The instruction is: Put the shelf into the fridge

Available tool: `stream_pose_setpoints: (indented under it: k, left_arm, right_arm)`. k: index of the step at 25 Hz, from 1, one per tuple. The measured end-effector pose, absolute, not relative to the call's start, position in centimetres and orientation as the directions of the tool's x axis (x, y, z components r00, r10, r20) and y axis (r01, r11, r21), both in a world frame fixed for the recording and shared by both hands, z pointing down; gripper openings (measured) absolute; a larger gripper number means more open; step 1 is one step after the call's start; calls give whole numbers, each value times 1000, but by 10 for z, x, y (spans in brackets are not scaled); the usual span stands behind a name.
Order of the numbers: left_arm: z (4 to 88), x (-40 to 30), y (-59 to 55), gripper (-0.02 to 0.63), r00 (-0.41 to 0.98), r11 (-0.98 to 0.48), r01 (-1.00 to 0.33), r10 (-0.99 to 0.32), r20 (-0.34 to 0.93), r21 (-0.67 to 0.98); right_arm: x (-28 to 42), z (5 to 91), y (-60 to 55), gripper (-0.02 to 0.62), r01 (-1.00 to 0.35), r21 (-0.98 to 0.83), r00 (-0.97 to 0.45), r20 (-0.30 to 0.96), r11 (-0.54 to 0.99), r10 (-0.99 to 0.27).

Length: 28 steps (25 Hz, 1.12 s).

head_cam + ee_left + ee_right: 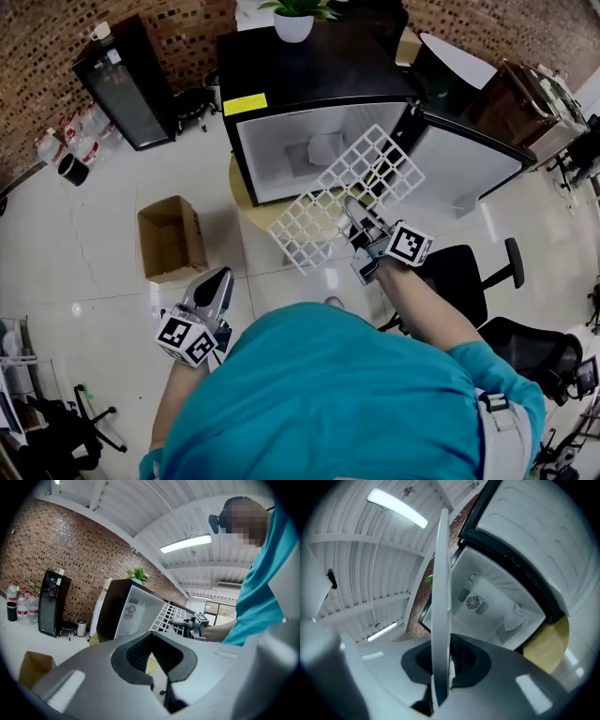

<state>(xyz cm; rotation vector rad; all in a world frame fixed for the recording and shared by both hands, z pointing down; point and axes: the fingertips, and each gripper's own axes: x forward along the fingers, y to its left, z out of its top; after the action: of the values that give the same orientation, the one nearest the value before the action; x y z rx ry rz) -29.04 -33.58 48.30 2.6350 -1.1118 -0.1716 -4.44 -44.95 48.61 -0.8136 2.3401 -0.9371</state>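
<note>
The shelf (342, 192), a white grid, hangs in the air just in front of the open fridge (309, 80), tilted, with its far corner near the opening and its near corner lower, toward the person. The right gripper (356, 217) has its jaws closed on the near edge of the shelf. In the right gripper view the shelf is seen edge-on, as a thin white strip that rises up between the two jaws, and behind it is the white inside of the fridge. The fridge is black, it stands on a low round yellow base (240, 192), and its door (459, 164) is swung open to the right. The left gripper (217, 281) is low at the person's left side, well apart from the shelf. Its jaws are together and there is nothing between them. A potted plant (293, 17) stands on top of the fridge. A cardboard box (169, 239) lies open on the white floor to the left.
</note>
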Motion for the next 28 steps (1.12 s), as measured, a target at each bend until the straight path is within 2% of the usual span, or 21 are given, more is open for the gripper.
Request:
stream_pose_setpoints:
  k: [3, 9, 13, 18, 22, 28]
  left_arm:
    - [490, -251, -361, 0, 677, -636, -710, -734, 46, 302]
    - [493, -208, -411, 0, 660, -597, -738, -735, 153, 314]
    - [510, -214, -419, 0, 637, -561, -758, -747, 190, 333]
    - [528, -225, -419, 0, 634, -546, -761, -740, 223, 350]
    - [541, -231, -415, 0, 635, -542, -761, -734, 239, 357]
    - [552, -237, -407, 0, 639, -545, -759, -730, 244, 356]
  right_arm:
    - [-11, 496, -487, 29, -268, -742, -698, -290, 615, -654]
    - [31, 528, -570, 29, -197, -844, -638, -275, 498, -719]
    - [41, 561, -591, 29, -154, -906, -576, -242, 394, -781]
    - [42, 574, -602, 29, -5, -955, -468, -260, 297, -844]
    - [41, 574, -607, 28, 68, -959, -406, -280, 277, -870]
    - [43, 568, -607, 29, 96, -955, -361, -296, 281, -884]
